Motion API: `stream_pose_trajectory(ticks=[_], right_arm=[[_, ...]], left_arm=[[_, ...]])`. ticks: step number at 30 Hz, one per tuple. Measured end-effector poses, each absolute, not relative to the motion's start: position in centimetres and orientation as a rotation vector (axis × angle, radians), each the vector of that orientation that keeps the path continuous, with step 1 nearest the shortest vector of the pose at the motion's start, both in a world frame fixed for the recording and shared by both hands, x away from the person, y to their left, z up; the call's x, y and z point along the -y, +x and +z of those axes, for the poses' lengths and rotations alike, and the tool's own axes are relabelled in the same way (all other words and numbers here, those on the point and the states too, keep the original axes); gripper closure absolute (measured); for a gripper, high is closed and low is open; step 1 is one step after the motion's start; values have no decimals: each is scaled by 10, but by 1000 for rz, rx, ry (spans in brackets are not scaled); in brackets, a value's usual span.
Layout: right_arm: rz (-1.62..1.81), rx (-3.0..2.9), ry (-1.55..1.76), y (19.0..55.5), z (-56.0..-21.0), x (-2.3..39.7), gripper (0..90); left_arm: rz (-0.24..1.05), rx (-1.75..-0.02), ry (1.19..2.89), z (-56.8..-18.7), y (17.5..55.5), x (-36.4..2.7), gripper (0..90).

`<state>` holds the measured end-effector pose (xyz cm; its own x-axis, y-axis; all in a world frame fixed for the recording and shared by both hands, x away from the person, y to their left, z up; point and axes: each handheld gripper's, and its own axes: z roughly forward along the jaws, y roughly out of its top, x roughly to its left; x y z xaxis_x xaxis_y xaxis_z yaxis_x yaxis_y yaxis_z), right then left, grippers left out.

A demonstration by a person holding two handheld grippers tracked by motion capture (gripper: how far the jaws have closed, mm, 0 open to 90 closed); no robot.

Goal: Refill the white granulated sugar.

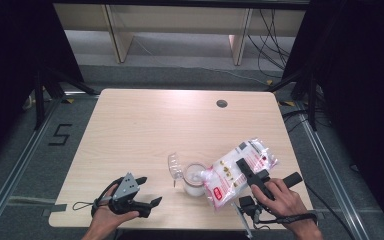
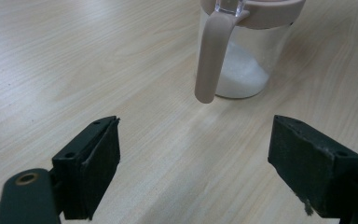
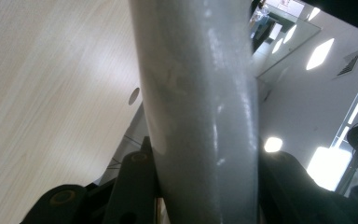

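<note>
Right hand-held gripper (image 1: 244, 170) is clamping a white bag (image 1: 235, 171) with red print, its jaws pressing on both sides of the bag; in the right gripper view the bag (image 3: 200, 107) is rising as a pale glossy column between the two black jaws. The bag is lying tilted, its lower end leaning over the mouth of a clear jar (image 1: 194, 179) with a pink rim, which is standing on the bench (image 1: 145, 125) near the front edge, right of centre. The jar's clear lid (image 1: 175, 166) is hanging open to its left. White granules are sitting in the bottom of the jar (image 2: 242, 51), and a pink handle (image 2: 212, 58) is hanging down its side. Left hand-held gripper (image 1: 147, 191) is resting on the bench left of the jar, jaws standing wide apart with nothing between them, pointing toward the jar.
</note>
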<state>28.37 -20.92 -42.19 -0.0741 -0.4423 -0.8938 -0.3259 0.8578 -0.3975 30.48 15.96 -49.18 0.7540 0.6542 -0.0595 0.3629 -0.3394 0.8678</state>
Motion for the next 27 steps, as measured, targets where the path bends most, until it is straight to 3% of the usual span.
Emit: stream_pose_trajectory(ticks=[27], right_arm=[[-110, -1679, -605, 284, -420, 210, 688]], left_arm=[[367, -775, 1958, -492, 305, -159, 163]])
